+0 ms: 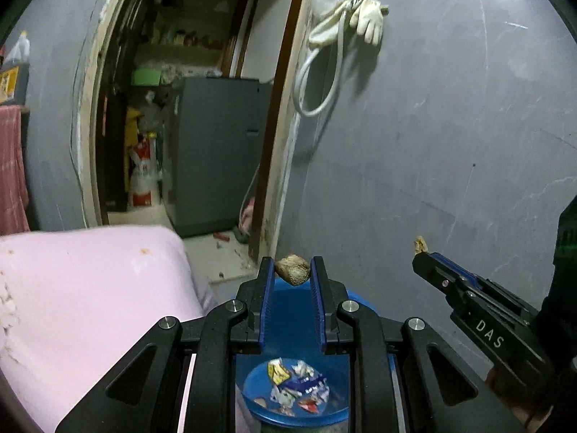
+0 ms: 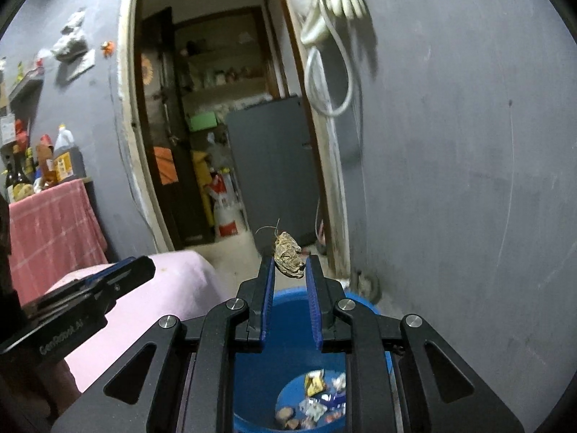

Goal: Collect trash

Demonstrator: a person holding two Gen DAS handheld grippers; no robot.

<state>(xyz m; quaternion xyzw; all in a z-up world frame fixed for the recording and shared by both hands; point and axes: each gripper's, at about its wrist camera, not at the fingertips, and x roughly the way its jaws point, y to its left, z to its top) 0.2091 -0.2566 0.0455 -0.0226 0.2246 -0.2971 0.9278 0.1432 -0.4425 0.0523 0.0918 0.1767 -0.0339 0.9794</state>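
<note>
Two grippers hang above a blue bucket (image 1: 360,301), and each one carries a small piece of trash; the left gripper (image 1: 293,270) has its fingers (image 1: 267,288) closed on a brown crumpled lump (image 1: 293,270), which sits right at the tips; the right gripper (image 2: 288,265) has its fingers (image 2: 313,288) closed on a dry, wrinkled brown scrap (image 2: 287,255) with a thin fibre standing up from it, also held at the very tips.

In the left wrist view the right gripper (image 1: 420,252) comes in from about 3 o'clock, and a bit of its scrap (image 1: 419,244) peeks out past the tip; in the right wrist view the left gripper (image 2: 146,265) enters from about 9 o'clock (its lump is hidden from this side).

Below both pairs of fingers, at 6 o'clock, the bucket (image 2: 288,299) stands open; on its bottom lie several wrappers (image 1: 294,388), white, yellow and blue, and in the right wrist view some brown pieces (image 2: 285,415) too.

At 8 o'clock of the left wrist view a pink cloth (image 1: 90,306) covers a soft bulky thing just beside the bucket; I cannot tell what is under it.

Behind, a grey wall (image 1: 450,144) fills the right side; a white glove (image 1: 369,18) and a loop of white hose (image 1: 317,83) hang on it at about 1 o'clock; at 11 o'clock a doorway (image 1: 108,108) opens to another room, where a grey cabinet (image 1: 216,151) stands on the floor.
</note>
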